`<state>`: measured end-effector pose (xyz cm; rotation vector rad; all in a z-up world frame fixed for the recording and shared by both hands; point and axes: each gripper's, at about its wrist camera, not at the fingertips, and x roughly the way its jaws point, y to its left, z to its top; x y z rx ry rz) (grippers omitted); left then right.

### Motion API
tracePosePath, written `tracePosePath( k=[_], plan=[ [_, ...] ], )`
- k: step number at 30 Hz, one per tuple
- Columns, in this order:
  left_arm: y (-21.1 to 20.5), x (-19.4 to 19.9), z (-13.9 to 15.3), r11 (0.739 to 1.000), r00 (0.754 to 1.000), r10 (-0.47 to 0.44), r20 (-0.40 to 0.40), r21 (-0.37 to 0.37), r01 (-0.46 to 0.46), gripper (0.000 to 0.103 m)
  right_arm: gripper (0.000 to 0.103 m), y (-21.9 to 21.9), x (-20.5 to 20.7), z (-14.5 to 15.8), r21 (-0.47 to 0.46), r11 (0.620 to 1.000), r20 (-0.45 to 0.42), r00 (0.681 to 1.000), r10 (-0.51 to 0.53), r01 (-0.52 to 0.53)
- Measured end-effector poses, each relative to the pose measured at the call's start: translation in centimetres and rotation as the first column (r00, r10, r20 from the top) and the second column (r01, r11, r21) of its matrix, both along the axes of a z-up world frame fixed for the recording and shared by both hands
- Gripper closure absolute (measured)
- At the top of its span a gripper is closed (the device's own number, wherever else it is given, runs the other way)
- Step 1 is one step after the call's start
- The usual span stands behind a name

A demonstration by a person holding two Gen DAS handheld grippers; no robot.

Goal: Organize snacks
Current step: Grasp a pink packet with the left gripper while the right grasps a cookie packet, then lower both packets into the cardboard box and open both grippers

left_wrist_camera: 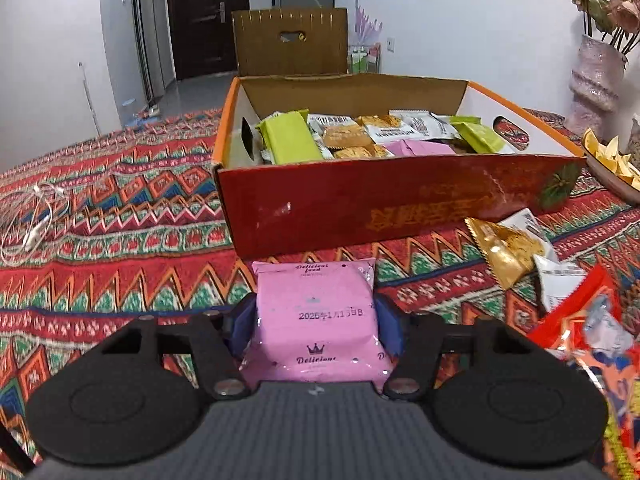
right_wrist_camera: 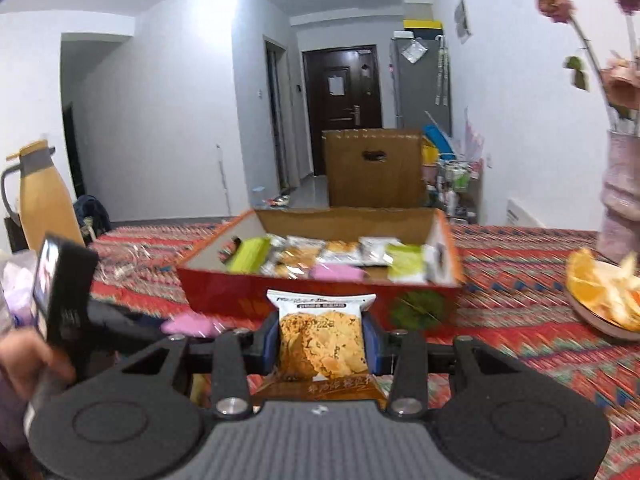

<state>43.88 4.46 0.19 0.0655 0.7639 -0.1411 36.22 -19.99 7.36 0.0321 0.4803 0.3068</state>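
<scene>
My left gripper [left_wrist_camera: 316, 320] is shut on a pink snack packet [left_wrist_camera: 316, 304], held just in front of the red cardboard box [left_wrist_camera: 384, 204]. The box holds several green, white, pink and biscuit packets [left_wrist_camera: 352, 136]. My right gripper [right_wrist_camera: 322, 336] is shut on a clear packet of golden biscuits [right_wrist_camera: 322, 340], held in front of the same box [right_wrist_camera: 248, 292]. The left gripper with its pink packet [right_wrist_camera: 188, 325] shows low at the left in the right wrist view.
Loose snack packets [left_wrist_camera: 508, 252] and a red-orange bag [left_wrist_camera: 580, 328] lie on the patterned tablecloth [left_wrist_camera: 120, 240] right of the box. A plate of orange peel [right_wrist_camera: 604, 292] and a pink vase [right_wrist_camera: 624, 200] stand at the right. A white cable [left_wrist_camera: 32, 216] lies at left.
</scene>
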Motion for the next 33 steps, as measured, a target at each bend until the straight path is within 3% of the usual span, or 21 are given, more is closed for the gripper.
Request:
tracePosePath(
  k=[3, 6, 13, 17, 27, 33],
  plan=[
    [-0.2, -2.0, 1.3, 0.999, 0.999, 0.036, 0.005, 0.02, -0.036, 0.04, 0.063, -1.7, -2.0, -0.8, -0.023, 0.999, -0.018, 1.0, -0.024, 0.024],
    [-0.2, -6.2, 3.4, 0.999, 0.996, 0.047, 0.073, -0.001, -0.047, 0.04, 0.063, -3.3, -4.6, -1.9, -0.024, 0.999, -0.041, 0.999, -0.035, 0.034],
    [-0.5, -17.8, 4.9, 0.979, 0.986, 0.133, 0.1, -0.167, -0.115, 0.04, 0.063, -5.3, -10.1, -4.8, 0.008, 0.999, -0.132, 0.99, -0.046, 0.048],
    [-1.0, -21.9, 4.9, 0.96, 0.984, 0.166, 0.065, -0.237, -0.146, 0.04, 0.063, -5.8, -11.9, -6.0, 0.009, 0.999, -0.161, 0.986, -0.043, 0.045],
    [-2.1, -24.7, 6.4, 0.971, 0.981, 0.157, 0.118, -0.201, -0.131, 0.04, 0.063, -5.5, -14.0, -4.3, 0.024, 1.0, -0.104, 0.994, -0.013, 0.016],
    [-2.5, -22.8, 7.6, 0.973, 0.976, 0.148, 0.158, -0.201, -0.114, 0.04, 0.063, -5.1, -12.3, -2.8, -0.002, 1.0, -0.062, 0.998, -0.007, 0.007]
  ],
)
